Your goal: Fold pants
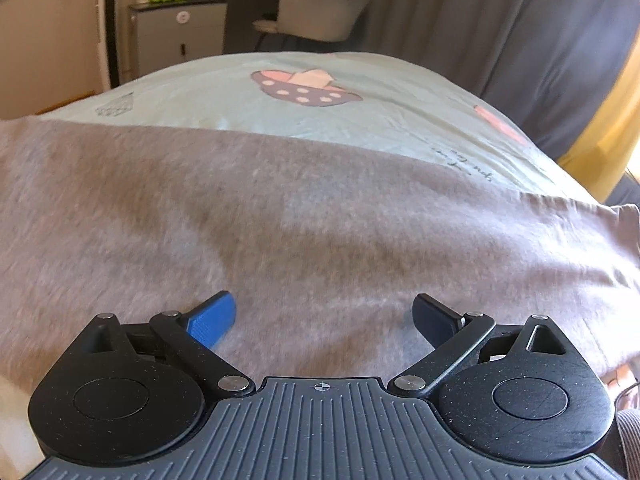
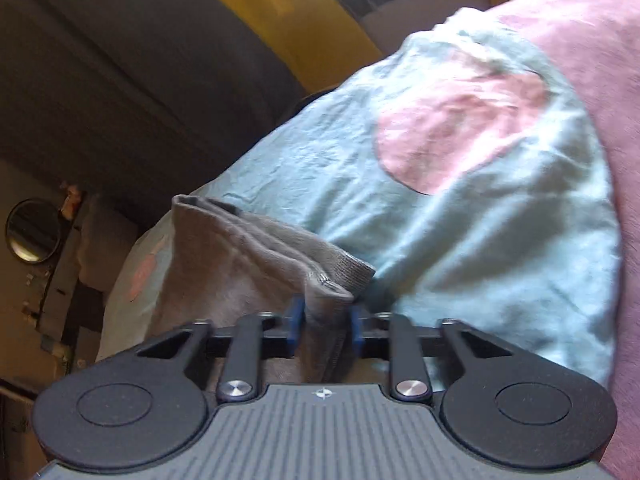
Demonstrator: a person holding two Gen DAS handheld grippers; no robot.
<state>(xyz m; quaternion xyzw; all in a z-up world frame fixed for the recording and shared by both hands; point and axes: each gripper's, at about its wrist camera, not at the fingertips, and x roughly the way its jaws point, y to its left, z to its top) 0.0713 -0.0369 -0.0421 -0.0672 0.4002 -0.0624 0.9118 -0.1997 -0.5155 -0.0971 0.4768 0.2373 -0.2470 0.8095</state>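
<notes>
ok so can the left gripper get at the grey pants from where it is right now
Probably yes. The left gripper is open just above the grey pants, which lie flat on the mint bedsheet, with nothing between its fingers and the cloth. The right gripper already pinches the cuff.

Pants (image 1: 280,220) are being seen as soft grey knit cloth, matt and slightly fuzzy, with a ribbed cuff band (image 2: 352,272) at the bunched end. Bed sheet (image 1: 360,120) is being shown as thin woven cotton-like cloth, pale green, matt, finely wrinkled, printed with flat pink patches. Left gripper (image 1: 324,320) and right gripper (image 2: 324,328) bodies are being rendered as black matt plastic, speckled and ridged, with shiny metal pivot pins and textured blue pads (image 1: 212,322). Curtain (image 1: 500,32) is being seen as dull grey fabric.
</notes>
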